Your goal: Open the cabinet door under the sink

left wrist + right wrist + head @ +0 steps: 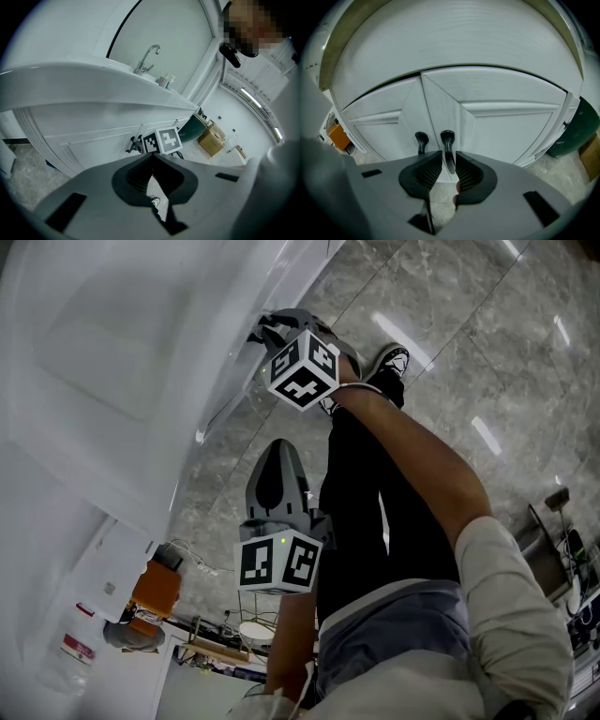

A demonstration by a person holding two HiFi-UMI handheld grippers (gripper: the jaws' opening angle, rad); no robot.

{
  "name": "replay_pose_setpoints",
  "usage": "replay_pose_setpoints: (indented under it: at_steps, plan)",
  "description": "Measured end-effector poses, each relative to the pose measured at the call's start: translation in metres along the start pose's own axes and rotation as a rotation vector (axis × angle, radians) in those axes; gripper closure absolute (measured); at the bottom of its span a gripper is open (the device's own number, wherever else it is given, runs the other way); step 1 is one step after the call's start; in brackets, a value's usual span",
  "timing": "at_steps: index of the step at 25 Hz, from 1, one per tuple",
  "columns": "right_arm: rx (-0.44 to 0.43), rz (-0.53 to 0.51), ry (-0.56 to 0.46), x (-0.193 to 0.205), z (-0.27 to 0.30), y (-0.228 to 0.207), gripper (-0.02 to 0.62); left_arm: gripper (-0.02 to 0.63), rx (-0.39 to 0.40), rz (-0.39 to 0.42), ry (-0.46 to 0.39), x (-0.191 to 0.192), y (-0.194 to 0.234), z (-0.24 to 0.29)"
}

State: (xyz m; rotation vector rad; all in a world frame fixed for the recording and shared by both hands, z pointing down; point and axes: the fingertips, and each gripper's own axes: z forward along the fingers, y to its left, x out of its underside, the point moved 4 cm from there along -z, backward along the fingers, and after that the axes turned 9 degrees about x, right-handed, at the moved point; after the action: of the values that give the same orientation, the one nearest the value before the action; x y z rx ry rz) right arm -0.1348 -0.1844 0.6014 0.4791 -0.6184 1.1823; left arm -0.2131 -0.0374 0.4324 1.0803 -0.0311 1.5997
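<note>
Right gripper view: right gripper (449, 153) jaws apart, straddling the handle (446, 138) at the door (506, 122) inner edge; contact unclear. Lower handle cut off. Left gripper (152, 156) jaws together, empty.

The person wears a pale sleeve (511, 587), lower right, and black trousers (361, 493); the grey left gripper (278, 448) and right gripper (265, 330) bear black-and-white cubes (302, 369).

My right gripper (448, 154) had its jaws apart astride the right handle (447, 138). The left handle (421, 142) crowded just beside, the basin (454, 37) overhung above, and a green bin (576, 126) blocked the right.
</note>
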Motion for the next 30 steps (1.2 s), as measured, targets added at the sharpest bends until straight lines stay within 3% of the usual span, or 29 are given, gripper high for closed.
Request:
replay_pose_setpoints:
  at_steps: [12, 25, 30]
  plan:
    - [0.025, -0.049, -0.023, -0.002, 0.002, -0.001, 0.538, 0.606, 0.005, 0.007, 0.019, 0.002, 0.006, 0.004]
    - [-0.006, -0.107, -0.030, 0.010, -0.013, -0.005, 0.539, 0.607, -0.022, -0.057, 0.012, 0.006, 0.001, 0.007]
    - [-0.030, -0.128, -0.035, 0.017, -0.020, -0.008, 0.540, 0.607, -0.007, -0.046, 0.018, 0.003, -0.012, 0.015]
